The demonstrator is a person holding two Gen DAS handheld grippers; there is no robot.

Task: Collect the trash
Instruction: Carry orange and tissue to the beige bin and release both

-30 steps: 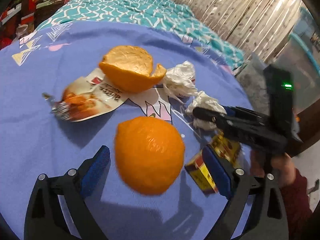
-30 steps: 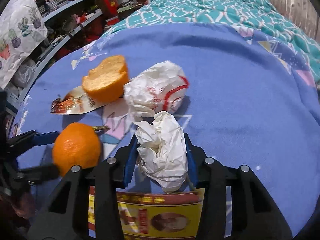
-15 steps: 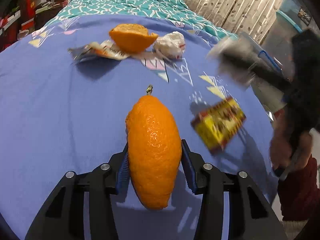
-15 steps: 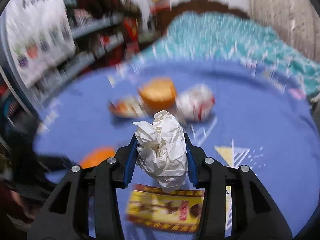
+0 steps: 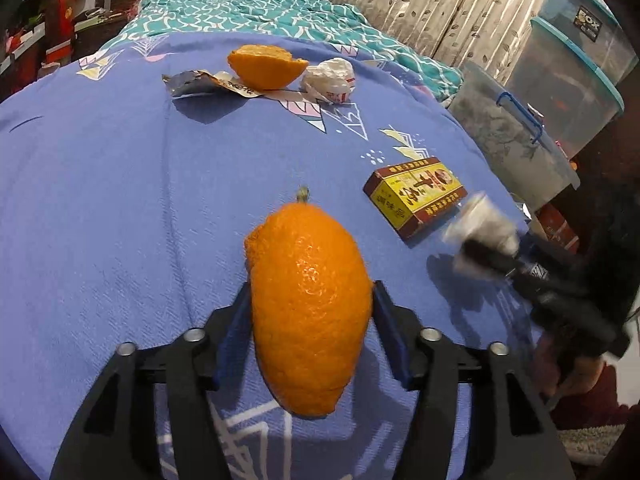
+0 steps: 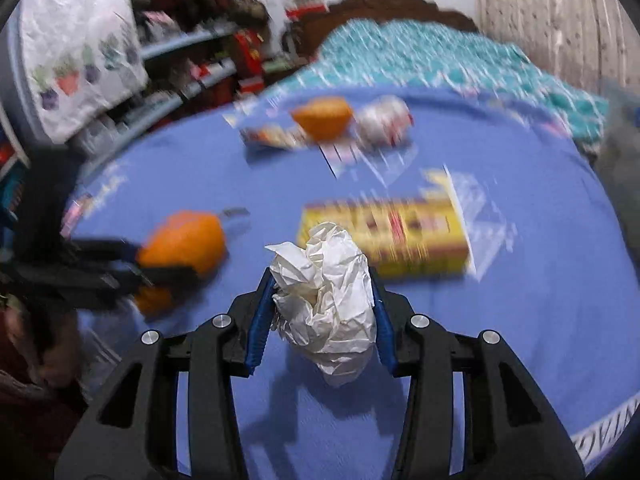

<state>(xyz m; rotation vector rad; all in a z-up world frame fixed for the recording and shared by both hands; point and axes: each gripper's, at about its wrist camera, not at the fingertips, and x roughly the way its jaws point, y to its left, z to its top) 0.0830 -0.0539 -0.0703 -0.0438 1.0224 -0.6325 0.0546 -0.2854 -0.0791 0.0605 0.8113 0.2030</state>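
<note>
My left gripper [image 5: 311, 290] holds a whole orange peel shell [image 5: 312, 340] above the blue bedspread [image 5: 120, 200]. The pads still touch its sides while the jaws are opening. My right gripper [image 6: 320, 280] is shut on a crumpled white paper wad [image 6: 328, 312]; its jaws are easing open too. In the left wrist view that gripper shows blurred at the right [image 5: 480, 240]. A yellow and red box [image 5: 416, 196] lies between the two grippers. Farther back lie a half orange peel [image 5: 266, 66], a foil wrapper [image 5: 200, 82] and a second white wad [image 5: 330, 80].
Clear plastic storage bins [image 5: 516, 136] stand beside the bed's right edge. A teal patterned quilt [image 5: 256, 4] covers the far end. Cluttered shelves [image 6: 180, 76] line the left side. A hand in a dark red sleeve [image 5: 580, 384] holds the right gripper.
The left gripper closed around the orange peel and pulled back from the pile. The right gripper carried its paper wad back past the yellow box, towards the bed's right edge.
</note>
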